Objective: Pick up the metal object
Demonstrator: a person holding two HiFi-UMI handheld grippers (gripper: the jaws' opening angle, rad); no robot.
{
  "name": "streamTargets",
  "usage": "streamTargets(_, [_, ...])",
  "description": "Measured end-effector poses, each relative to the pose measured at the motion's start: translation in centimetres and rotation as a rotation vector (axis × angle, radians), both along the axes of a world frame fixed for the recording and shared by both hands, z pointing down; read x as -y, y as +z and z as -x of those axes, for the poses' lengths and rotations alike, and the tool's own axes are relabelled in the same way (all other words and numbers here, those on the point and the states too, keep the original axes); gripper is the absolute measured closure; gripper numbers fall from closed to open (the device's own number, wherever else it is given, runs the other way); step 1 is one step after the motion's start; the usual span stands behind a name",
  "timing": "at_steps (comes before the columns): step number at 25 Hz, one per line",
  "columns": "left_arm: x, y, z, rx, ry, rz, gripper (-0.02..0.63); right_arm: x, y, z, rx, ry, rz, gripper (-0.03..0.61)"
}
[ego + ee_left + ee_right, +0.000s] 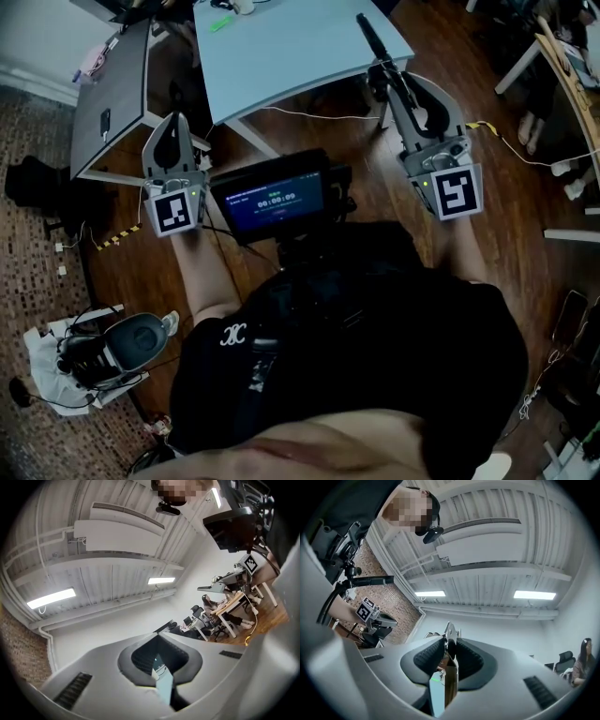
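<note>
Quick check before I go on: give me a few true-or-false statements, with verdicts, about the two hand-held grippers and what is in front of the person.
1. The right hand-held gripper is clamped on a metal object. True.
2. The left hand-held gripper also holds something. False: its jaws stand together with nothing between them.
3. A light blue table stands ahead of the person. True.
4. The screen mounted in front of the person is switched off. False: it is lit, with a blue display.
</note>
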State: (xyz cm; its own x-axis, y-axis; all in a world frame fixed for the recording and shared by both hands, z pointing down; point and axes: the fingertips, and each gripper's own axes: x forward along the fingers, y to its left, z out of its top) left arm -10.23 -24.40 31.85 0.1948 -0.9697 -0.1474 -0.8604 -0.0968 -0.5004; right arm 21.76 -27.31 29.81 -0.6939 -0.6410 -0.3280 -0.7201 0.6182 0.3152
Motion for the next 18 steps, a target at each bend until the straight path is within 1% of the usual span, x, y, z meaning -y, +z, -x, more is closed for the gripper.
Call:
streamTargets(2, [-0.5, 1.0, -2.2, 0.01, 0.011, 0.015, 0.607, -0.5, 0.7, -2.3, -0.002, 0.017, 0.007, 0.517])
streamTargets(4, [-0.9, 1.8, -3.9, 0.015, 0.015, 0.018, 0.607, -1.0, 0.8, -4.4, 0.006, 0.03, -0.029, 0.517])
streamTargets(6, [-1.2, 1.9, -5.3, 0.009, 0.016, 0.0, 0.607, -1.2, 0.9, -6.1, 0.02, 0.032, -0.05, 0.518])
streamTargets(9, [-1.3, 1.7, -7.1, 0.012, 0.016, -0.014, 0.607, -0.6, 1.5, -8.0, 0.024, 0.03, -0.03, 0.518])
streamTargets(13, [-1.5, 2.0, -7.7, 0.012, 0.0, -0.023, 0.607, -0.2, 2.0, -8.9, 0.024, 0.027, -0.03, 0.518])
streamTargets(18, [-2.0, 2.0, -8.0, 0.018, -0.014, -0.04, 0.607, -0.3, 2.0, -9.0, 0.036, 0.007, -0.046, 0.518])
